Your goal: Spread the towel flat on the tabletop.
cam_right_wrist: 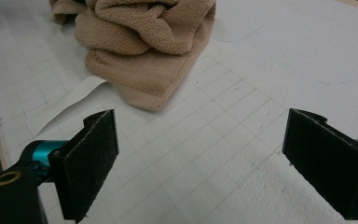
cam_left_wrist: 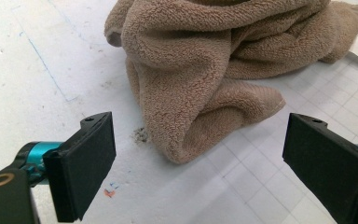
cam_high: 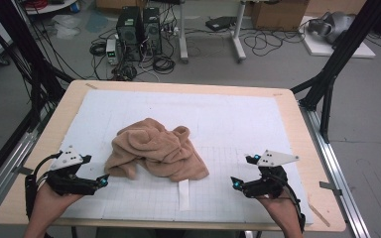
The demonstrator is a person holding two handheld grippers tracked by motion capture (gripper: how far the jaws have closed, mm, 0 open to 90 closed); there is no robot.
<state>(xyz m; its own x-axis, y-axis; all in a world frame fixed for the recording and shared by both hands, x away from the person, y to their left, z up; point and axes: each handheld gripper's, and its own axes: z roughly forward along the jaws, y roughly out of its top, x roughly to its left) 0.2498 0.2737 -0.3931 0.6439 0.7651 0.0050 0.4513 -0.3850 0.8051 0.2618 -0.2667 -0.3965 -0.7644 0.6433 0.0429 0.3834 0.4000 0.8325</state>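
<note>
A crumpled tan towel (cam_high: 155,149) lies in a heap on the white gridded mat (cam_high: 238,119), a little left of the table's middle. My left gripper (cam_high: 104,180) rests low at the front left, open, its tips just short of the towel's near-left corner. From the left gripper view the towel (cam_left_wrist: 205,70) bulks close ahead between the wide-apart pads (cam_left_wrist: 81,163). My right gripper (cam_high: 234,183) sits at the front right, open and holding nothing, a short gap from the towel's right corner (cam_right_wrist: 154,95). Its pads (cam_right_wrist: 88,158) stand far apart over bare mat.
A white paper strip (cam_high: 183,194) lies on the mat below the towel. The wooden table edge (cam_high: 297,129) frames the mat. Black frame struts (cam_high: 327,84) rise at both sides. Computers and cables (cam_high: 139,34) sit on the floor beyond.
</note>
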